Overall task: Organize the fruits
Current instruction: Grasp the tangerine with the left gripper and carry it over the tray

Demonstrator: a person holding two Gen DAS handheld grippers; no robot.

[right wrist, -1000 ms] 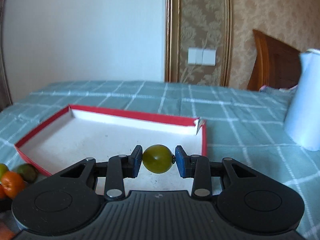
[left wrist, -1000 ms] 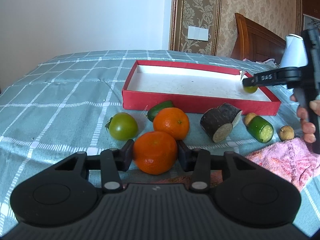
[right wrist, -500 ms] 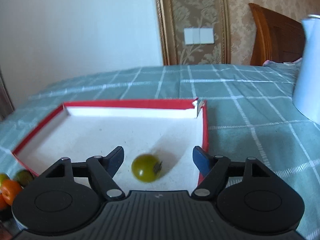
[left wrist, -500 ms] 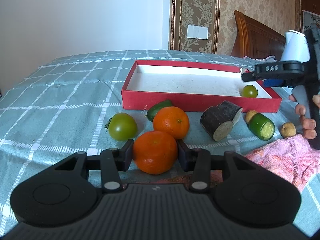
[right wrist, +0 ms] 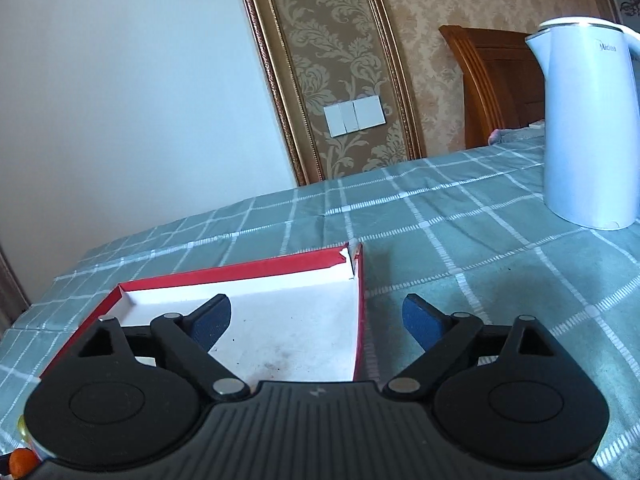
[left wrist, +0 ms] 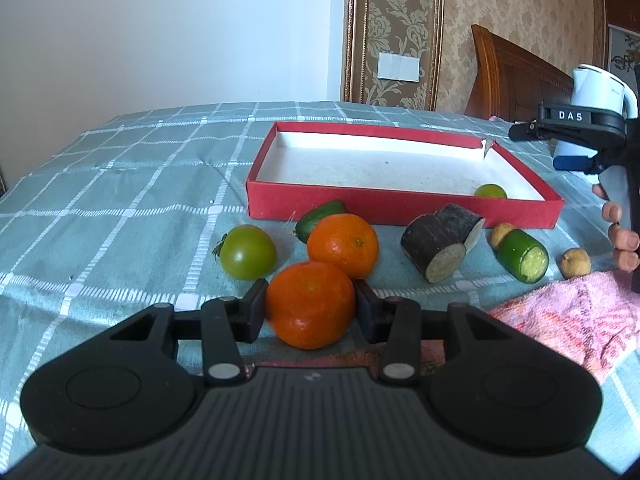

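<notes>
Left tongs (left wrist: 310, 306) clamped on a mandarin (left wrist: 311, 305), low centre of the left wrist view, pads pressed to both its sides. Red box (left wrist: 404, 209) straight ahead and above in that frame, beyond a second mandarin (left wrist: 343, 245) just behind the held one and apparently touching it. Open white floor of the box broadest at upper centre; only one small green fruit (left wrist: 490, 191) inside, tucked near the box's right front corner. So: likely a lift over the second mandarin and the near red wall, then forward, with room to set down anywhere left of that green fruit.

Right tongs (right wrist: 316, 320) spread wide with nothing between them, jaws just opened, hanging over the right edge of the box (right wrist: 360, 312) in the right wrist view. At right of the left wrist view, same tongs (left wrist: 560, 136) off the box's right side.

Left on the checked bench cloth (left wrist: 120, 216): green tomato (left wrist: 248, 252), cucumber pieces (left wrist: 522, 256), a dark cut root (left wrist: 440, 246), two small tan fruits (left wrist: 576, 263).
</notes>
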